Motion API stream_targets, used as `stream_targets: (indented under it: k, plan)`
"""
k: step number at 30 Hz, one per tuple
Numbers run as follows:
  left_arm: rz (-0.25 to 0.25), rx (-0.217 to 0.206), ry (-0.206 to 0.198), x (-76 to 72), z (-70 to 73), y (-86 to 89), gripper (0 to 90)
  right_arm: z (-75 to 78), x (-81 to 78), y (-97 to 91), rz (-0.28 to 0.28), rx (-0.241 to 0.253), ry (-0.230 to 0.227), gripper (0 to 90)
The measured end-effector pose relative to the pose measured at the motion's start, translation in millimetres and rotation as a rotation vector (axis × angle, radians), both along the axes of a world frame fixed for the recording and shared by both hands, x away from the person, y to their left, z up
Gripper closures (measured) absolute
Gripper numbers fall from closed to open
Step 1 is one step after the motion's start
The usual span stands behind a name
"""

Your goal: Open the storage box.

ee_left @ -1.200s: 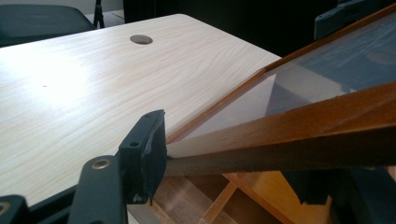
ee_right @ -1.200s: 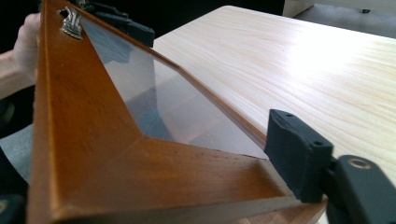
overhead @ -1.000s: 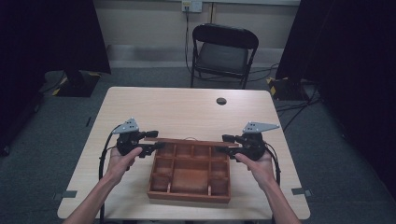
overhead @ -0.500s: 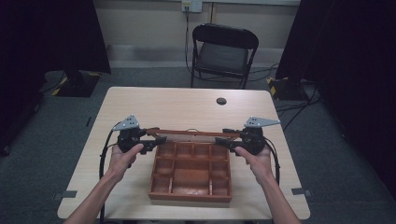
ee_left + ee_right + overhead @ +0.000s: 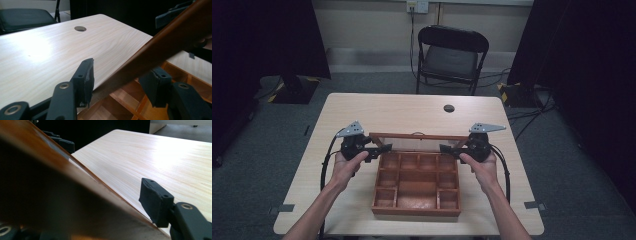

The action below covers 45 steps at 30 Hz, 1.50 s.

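A brown wooden box (image 5: pixel 416 211) with several compartments lies on the table in front of me. Its framed, see-through lid (image 5: pixel 419 136) is lifted and tilts up from the back. My left gripper (image 5: pixel 386 148) reaches in at the lid's left corner. In the left gripper view the lid's wooden frame (image 5: pixel 160 45) runs between the jaws, which have just been closing; the left pad (image 5: pixel 86 75) stands off the wood. My right gripper (image 5: pixel 445 148) is at the right corner. There the frame (image 5: pixel 62 195) hides one jaw, and the other pad (image 5: pixel 153 200) stands beside the wood.
The pale wooden table (image 5: pixel 412 115) has a round cable hole (image 5: pixel 449 108) at the back. A black folding chair (image 5: pixel 452 55) stands behind it. Cables trail from both grippers over the table's sides. Dark curtains hang at left and right.
The lid's front bar has risen from just above the box to well up at the back. Both grippers have moved away from me with it.
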<state>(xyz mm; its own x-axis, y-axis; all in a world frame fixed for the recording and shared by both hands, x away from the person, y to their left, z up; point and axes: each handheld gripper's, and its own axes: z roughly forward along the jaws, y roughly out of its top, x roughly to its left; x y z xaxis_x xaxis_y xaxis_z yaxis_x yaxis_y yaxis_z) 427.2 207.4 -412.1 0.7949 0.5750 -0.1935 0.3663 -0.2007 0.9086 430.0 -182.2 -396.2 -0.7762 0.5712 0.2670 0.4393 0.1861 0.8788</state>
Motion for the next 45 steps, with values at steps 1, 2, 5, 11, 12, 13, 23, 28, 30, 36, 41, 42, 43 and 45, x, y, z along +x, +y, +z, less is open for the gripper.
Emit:
stream_targets:
  k: [1,2,5,11,12,13,23,28,30,36,41,42,43,45]
  plan:
    - [0.001,0.004,0.001,1.2,-1.6,-1.6,45.8,-0.7,-0.1,0.2,-0.006,-0.006,-0.008,40.6]
    - [0.004,0.007,0.001,2.2,-2.7,-2.7,45.7,-1.2,-0.2,0.1,-0.009,-0.008,-0.012,40.4]
    - [-0.007,0.003,0.007,5.3,-4.3,-3.0,45.6,-2.1,0.3,-0.6,-0.019,-0.013,-0.016,40.4]
    - [-0.006,-0.014,0.011,12.1,-5.1,-1.5,47.4,-4.7,5.1,-1.7,-0.050,-0.001,-0.030,39.7]
    - [-0.006,-0.009,0.010,13.0,-5.1,-1.1,47.5,-5.0,5.8,-1.8,-0.053,-0.001,-0.032,39.7]
    - [-0.006,-0.016,0.015,13.6,-5.4,-1.4,47.7,-5.5,6.3,-2.0,-0.055,-0.004,-0.033,39.7]
    - [0.014,-0.006,0.013,20.6,-8.8,-2.0,48.6,-13.9,13.6,-8.8,-0.091,-0.009,-0.010,43.7]
    - [0.020,-0.002,0.025,26.1,-10.4,-2.8,48.8,-14.7,17.9,-8.0,-0.098,-0.006,-0.010,44.0]
    - [0.029,-0.020,0.035,28.4,-11.1,-3.0,48.8,-16.2,20.9,-7.8,-0.100,0.002,-0.004,44.0]
    - [0.029,-0.037,0.033,31.8,-13.8,-1.2,49.7,-18.6,26.6,-5.1,-0.106,0.012,0.000,43.3]
    - [0.040,-0.047,0.040,35.9,-15.5,-1.9,50.3,-20.9,31.5,-3.4,-0.108,0.012,0.003,42.8]
    - [0.038,-0.045,0.040,37.0,-16.1,-1.5,50.5,-21.8,32.9,-2.8,-0.107,0.016,0.005,42.6]
    - [0.039,-0.050,0.043,37.7,-17.1,-1.9,50.6,-22.6,34.1,-2.2,-0.106,0.015,0.005,42.3]
    - [0.035,-0.029,0.042,38.8,-18.5,-2.3,50.6,-24.6,36.0,-0.9,-0.103,0.019,0.008,42.7]
